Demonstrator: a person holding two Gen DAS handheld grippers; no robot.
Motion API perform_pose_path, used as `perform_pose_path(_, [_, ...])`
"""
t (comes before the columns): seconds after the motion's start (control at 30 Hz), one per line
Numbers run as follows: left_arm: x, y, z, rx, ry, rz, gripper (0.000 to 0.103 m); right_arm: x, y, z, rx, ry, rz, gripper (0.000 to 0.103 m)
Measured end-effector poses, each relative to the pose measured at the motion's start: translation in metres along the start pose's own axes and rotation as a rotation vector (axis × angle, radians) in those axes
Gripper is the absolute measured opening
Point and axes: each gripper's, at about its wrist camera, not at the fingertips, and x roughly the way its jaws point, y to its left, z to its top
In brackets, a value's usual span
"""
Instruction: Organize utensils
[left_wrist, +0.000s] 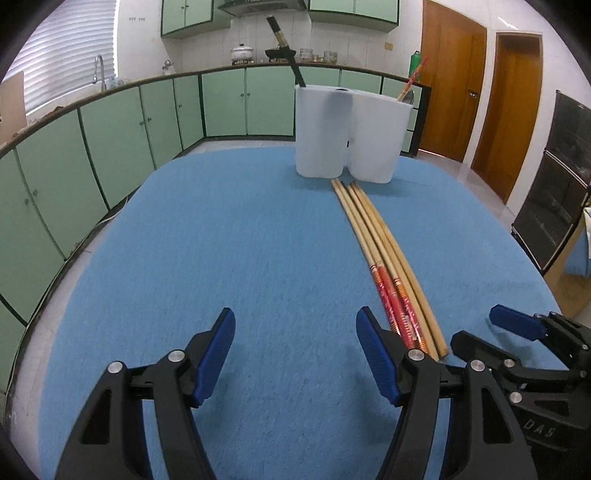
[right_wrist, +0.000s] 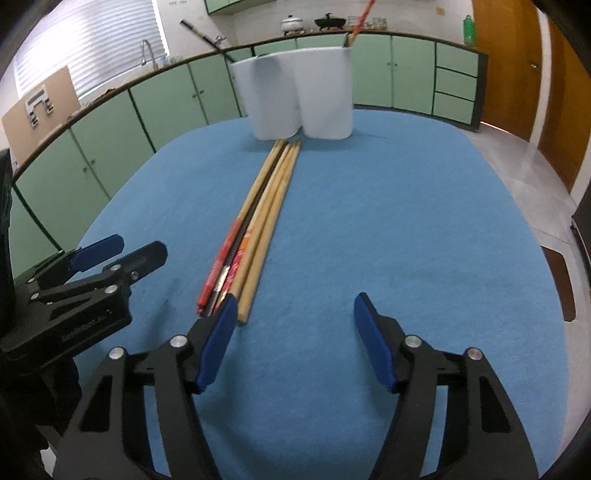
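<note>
Several long chopsticks (left_wrist: 373, 236), plain bamboo and red-patterned, lie bundled on the blue table cloth (left_wrist: 221, 240). They point at a white two-compartment holder (left_wrist: 347, 133) at the far edge. A black-handled utensil (left_wrist: 280, 40) stands in its left compartment and red chopsticks (left_wrist: 413, 79) in its right. My left gripper (left_wrist: 295, 321) is open over bare cloth, with the bundle just right of its right finger. My right gripper (right_wrist: 295, 306) is open too. The chopsticks' (right_wrist: 258, 221) near ends lie at its left fingertip, and nothing is pinched. Each gripper shows in the other's view: right gripper (left_wrist: 474, 326), left gripper (right_wrist: 125, 251).
Green cabinets (left_wrist: 110, 147) under a counter with a sink tap (left_wrist: 98, 70) and pots (left_wrist: 242, 51) curve around the back and left. Wooden doors (left_wrist: 450, 85) and a dark glass-fronted unit (left_wrist: 554, 184) stand on the right. The cloth (right_wrist: 406, 221) reaches the table's rounded edges.
</note>
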Motion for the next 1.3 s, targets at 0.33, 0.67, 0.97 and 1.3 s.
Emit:
perform_pose_path(0.33, [0.002,0.001,-0.001,-0.003,0.013,0.011,0.067,0.006,0.012,0.003,-0.052,0.022,-0.033,0.047])
perform_pose_path(0.67, [0.002,0.004,-0.001,-0.008,0.011,0.016,0.067,0.004,0.007,0.002,-0.051,0.014,-0.019,0.035])
perform_pose_path(0.97, [0.000,0.002,-0.001,0.011,0.006,0.021,0.067,0.005,0.010,0.002,-0.060,0.026,0.015,0.007])
perform_pose_path(1.3, [-0.004,-0.013,-0.002,0.031,-0.008,-0.038,0.067,-0.002,-0.019,-0.001,0.007,0.011,-0.025,0.006])
